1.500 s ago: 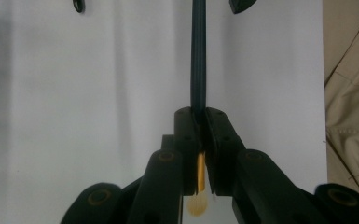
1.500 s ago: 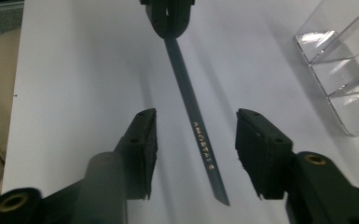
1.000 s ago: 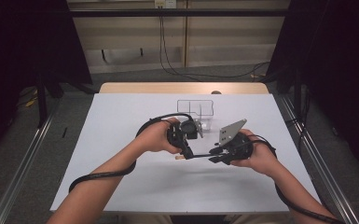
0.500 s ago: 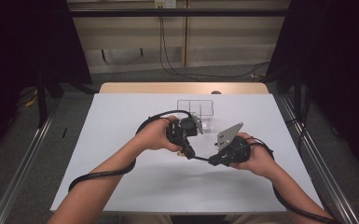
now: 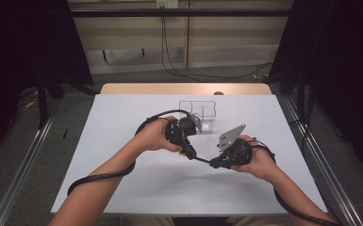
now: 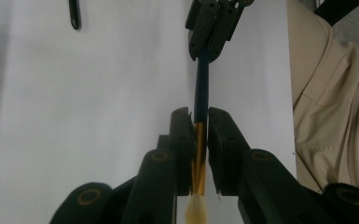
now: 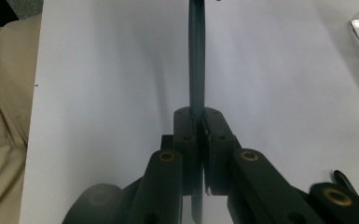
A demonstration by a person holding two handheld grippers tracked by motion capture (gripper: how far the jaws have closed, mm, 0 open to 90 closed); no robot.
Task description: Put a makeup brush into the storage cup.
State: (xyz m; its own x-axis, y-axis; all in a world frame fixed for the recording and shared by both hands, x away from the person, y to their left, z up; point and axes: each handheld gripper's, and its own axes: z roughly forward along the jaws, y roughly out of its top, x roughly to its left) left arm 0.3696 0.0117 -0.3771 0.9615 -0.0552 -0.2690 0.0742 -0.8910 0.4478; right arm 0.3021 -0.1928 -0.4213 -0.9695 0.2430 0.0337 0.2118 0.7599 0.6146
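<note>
My left tool (image 6: 199,140) is clamped on the gold ferrule of a paintbrush (image 6: 200,88), its pale bristles toward my palm; the jaws have just eased very slightly but the pads remain on it. My right tool (image 7: 198,122) is clenched on the dark blue handle's far end. The paintbrush spans level between both tools, above the white surface (image 5: 122,117), near a clear box (image 5: 207,109).

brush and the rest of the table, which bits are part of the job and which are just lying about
In the job:
- brush, held at its gold band by the left gripper
- right gripper, clamped on the brush's dark handle

Lying about:
- clear box at the far side of the table
- small dark stick on the white table
</note>
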